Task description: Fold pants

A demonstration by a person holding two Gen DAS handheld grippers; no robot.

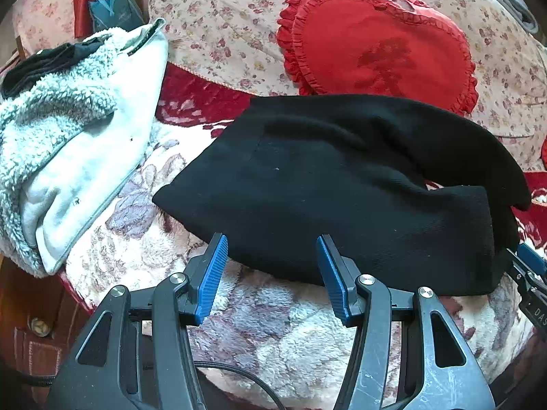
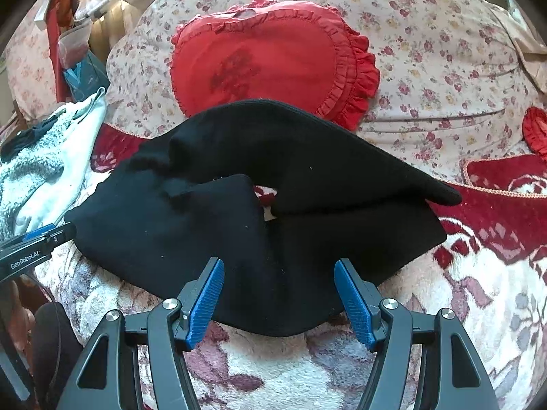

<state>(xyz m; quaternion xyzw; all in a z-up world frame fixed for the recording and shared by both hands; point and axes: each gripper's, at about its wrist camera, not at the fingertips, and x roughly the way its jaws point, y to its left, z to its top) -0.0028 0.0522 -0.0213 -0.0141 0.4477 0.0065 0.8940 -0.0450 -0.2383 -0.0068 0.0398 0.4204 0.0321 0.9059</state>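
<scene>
The black pants (image 1: 342,191) lie folded in a bundle on the fleece floral blanket (image 1: 273,328). They also show in the right wrist view (image 2: 239,212), with a small gap between two folded layers. My left gripper (image 1: 271,244) is open, its blue pads over the near edge of the pants, holding nothing. My right gripper (image 2: 278,268) is open over the near edge of the pants, empty. Each gripper shows at the edge of the other's view: the right one (image 1: 528,263), the left one (image 2: 41,239).
A red heart-shaped ruffled cushion (image 1: 376,48) leans on a floral pillow (image 1: 222,27) behind the pants. A grey-white fleece garment (image 1: 68,143) lies at the left. A second red cushion (image 2: 536,130) sits at the right. The red blanket border (image 2: 506,218) runs alongside.
</scene>
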